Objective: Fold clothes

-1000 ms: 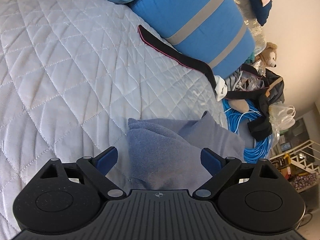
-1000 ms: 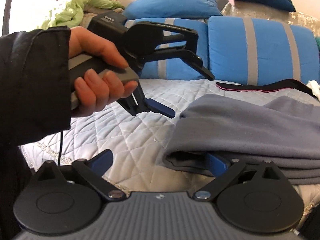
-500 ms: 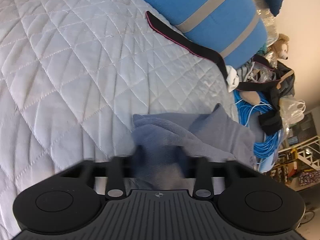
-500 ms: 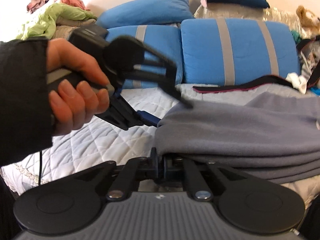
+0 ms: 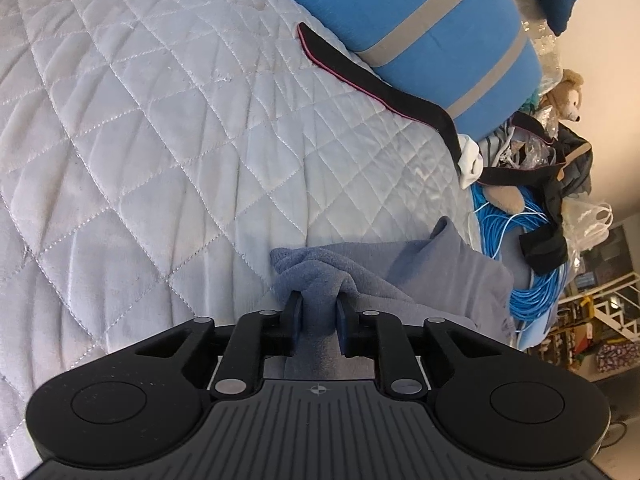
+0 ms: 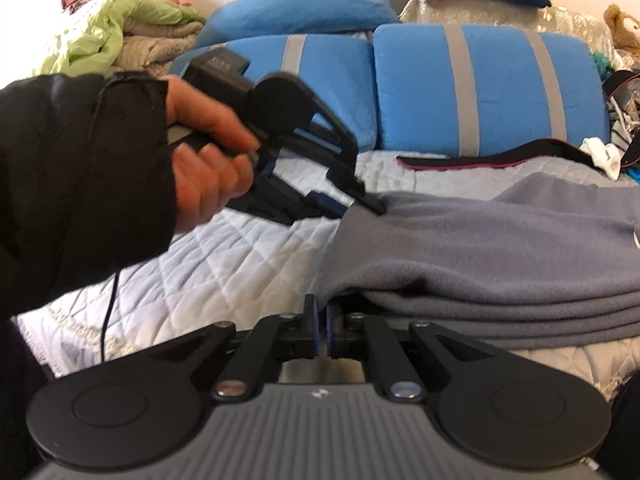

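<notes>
Left wrist view: your left gripper [image 5: 318, 312] had its fingers [image 5: 294, 308] drawn in on a bunched ridge of the grey fleece garment [image 5: 420, 276], fabric pinched between the two pads. The rest of the garment trailed ahead and to the right of the fingers, lying on the quilted bed cover [image 5: 160, 140]. Far ahead of the fingers a black strap with pink edging [image 5: 360, 80] lay against the blue bolster with grey stripes [image 5: 420, 28]. Off to the right of the fingers, past the bed edge, you had a coil of blue cable [image 5: 532, 288] and a teddy bear [image 5: 564, 92].

Right wrist view: your right gripper [image 6: 322, 330] had its fingers nearly touching, only a thin slit between them, at the near left corner of the folded garment stack [image 6: 480, 248]. The corner overhung the fingertips, so I couldn't tell whether any fabric was actually clamped. Ahead and left of those fingers, your left hand [image 6: 208, 160] in a black sleeve [image 6: 80, 168] held the other gripper, tips on the garment's far left edge. Blue pillows [image 6: 480, 88] sat across the back.
</notes>
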{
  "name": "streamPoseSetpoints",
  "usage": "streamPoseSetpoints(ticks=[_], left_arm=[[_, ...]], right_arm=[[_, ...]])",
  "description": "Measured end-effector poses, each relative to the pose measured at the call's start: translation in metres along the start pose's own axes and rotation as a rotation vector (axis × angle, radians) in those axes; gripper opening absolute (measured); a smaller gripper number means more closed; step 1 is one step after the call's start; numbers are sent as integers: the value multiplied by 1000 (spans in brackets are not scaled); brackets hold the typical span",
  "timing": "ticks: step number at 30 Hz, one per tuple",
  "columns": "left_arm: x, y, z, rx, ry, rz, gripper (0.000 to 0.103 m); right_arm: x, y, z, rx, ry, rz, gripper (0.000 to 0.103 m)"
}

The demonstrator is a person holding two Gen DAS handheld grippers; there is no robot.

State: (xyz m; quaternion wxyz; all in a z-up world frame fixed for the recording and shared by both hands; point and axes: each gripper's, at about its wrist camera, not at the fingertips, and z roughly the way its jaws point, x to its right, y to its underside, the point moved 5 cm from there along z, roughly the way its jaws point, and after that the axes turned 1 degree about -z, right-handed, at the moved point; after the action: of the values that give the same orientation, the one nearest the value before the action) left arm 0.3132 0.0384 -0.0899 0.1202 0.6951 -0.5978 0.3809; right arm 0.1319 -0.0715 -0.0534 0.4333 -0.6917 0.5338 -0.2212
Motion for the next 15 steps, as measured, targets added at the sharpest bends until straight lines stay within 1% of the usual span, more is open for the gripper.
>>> streamPoseSetpoints(ticks=[1, 2, 3, 4, 5, 6, 7, 8, 10, 12, 14, 15], left_arm=[[-1, -1, -1, 2, 2, -3, 26], [-1, -1, -4, 13, 7, -13, 33], [-2, 0, -7, 24, 9, -23, 40], [-4, 1, -10, 34, 12, -32, 55], [-5, 3, -14, 39, 17, -36, 63], [-5, 5, -16, 42, 25, -39, 64], [-6, 9, -18, 33, 43, -43, 64], [-7, 13, -17, 20, 64, -51, 63], [-9, 20, -17, -6, 104, -66, 63], [-13, 29, -14, -29, 122, -82, 63], [-16, 36, -12, -22, 142, -99, 63], [-17, 39, -11, -16, 160, -115, 63]], right_arm=[[-1, 2, -2, -18, -8, 1, 0], [-2, 4, -3, -40, -24, 5, 0], [-3, 7, -6, -60, -36, 3, 2], [-4, 9, -10, -73, -43, -6, 28], [-2, 9, -14, -72, -52, -8, 42], [1, 8, -18, -69, -58, -4, 48], [4, 7, -22, -65, -65, 0, 62], [7, 5, -27, -60, -71, 7, 72], [18, 0, -35, -40, -82, 37, 79], [28, -5, -42, -18, -87, 60, 82], [38, -12, -53, 18, -79, 75, 88], [44, -15, -59, 38, -73, 79, 89]])
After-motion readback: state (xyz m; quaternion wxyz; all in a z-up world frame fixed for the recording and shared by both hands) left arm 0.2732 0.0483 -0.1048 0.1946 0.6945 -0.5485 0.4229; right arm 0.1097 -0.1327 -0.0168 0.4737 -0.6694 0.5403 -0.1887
